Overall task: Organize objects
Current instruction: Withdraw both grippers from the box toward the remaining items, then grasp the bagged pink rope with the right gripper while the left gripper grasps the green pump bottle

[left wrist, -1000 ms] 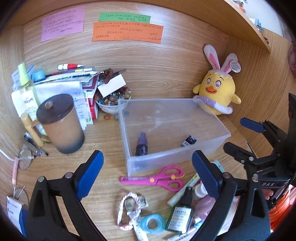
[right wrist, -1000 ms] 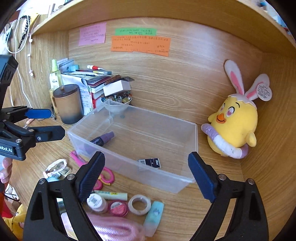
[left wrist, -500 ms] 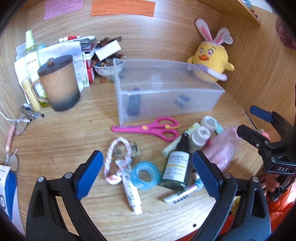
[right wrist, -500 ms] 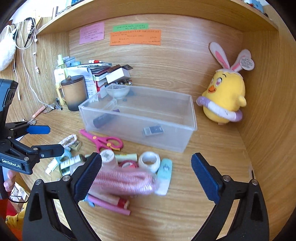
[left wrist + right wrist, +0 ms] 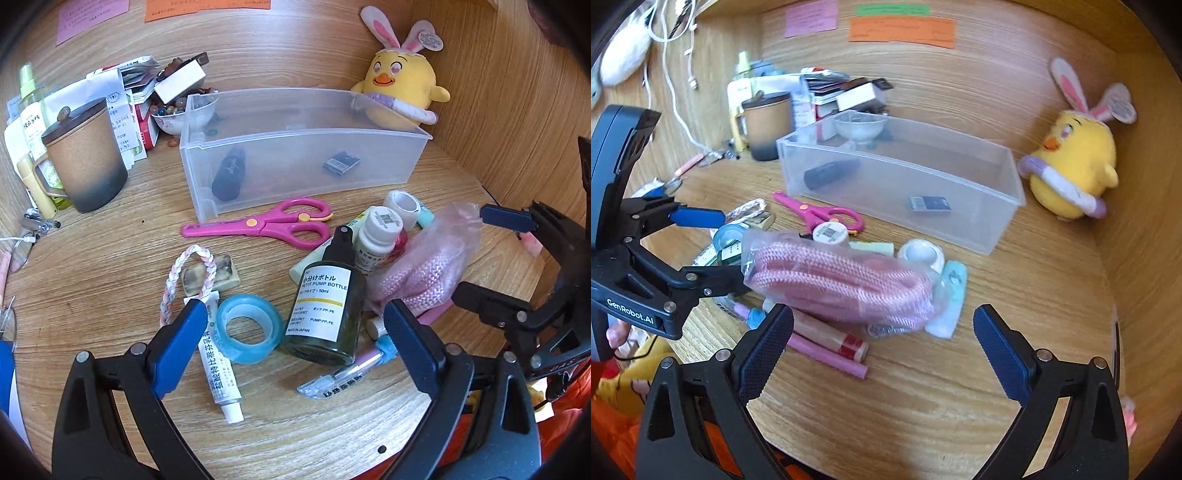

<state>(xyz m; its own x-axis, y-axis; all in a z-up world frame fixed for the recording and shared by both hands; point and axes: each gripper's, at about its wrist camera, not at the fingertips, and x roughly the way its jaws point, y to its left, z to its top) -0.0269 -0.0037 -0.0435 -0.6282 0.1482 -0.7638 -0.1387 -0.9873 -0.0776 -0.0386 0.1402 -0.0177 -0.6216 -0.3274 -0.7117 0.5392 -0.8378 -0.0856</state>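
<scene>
A clear plastic bin point(image 5: 258, 181) point(image 5: 979, 221) holds a dark purple tube point(image 5: 229, 177) and a small black card point(image 5: 341, 162). In front of it lies a loose pile: pink scissors point(image 5: 266, 223), a dark pump bottle point(image 5: 325, 302), a blue tape roll point(image 5: 247, 328), a white ointment tube point(image 5: 219, 365), a braided loop point(image 5: 188, 280), a white bottle point(image 5: 378, 236) and a bagged pink rope point(image 5: 842, 280) point(image 5: 424, 273). My left gripper point(image 5: 291, 339) is open, low over the tape and pump bottle. My right gripper point(image 5: 882, 343) is open, just before the bagged rope.
A brown lidded mug point(image 5: 86, 155), papers and a bowl of beads point(image 5: 173, 118) stand at the back left. A yellow bunny plush point(image 5: 400, 85) sits at the back right. Wooden walls enclose the desk. Pink pens point(image 5: 827, 347) lie near the front edge.
Both grippers have pulled back from the bin and tipped down toward the pile in front of it. Both stay open and empty. The objects have not moved.
</scene>
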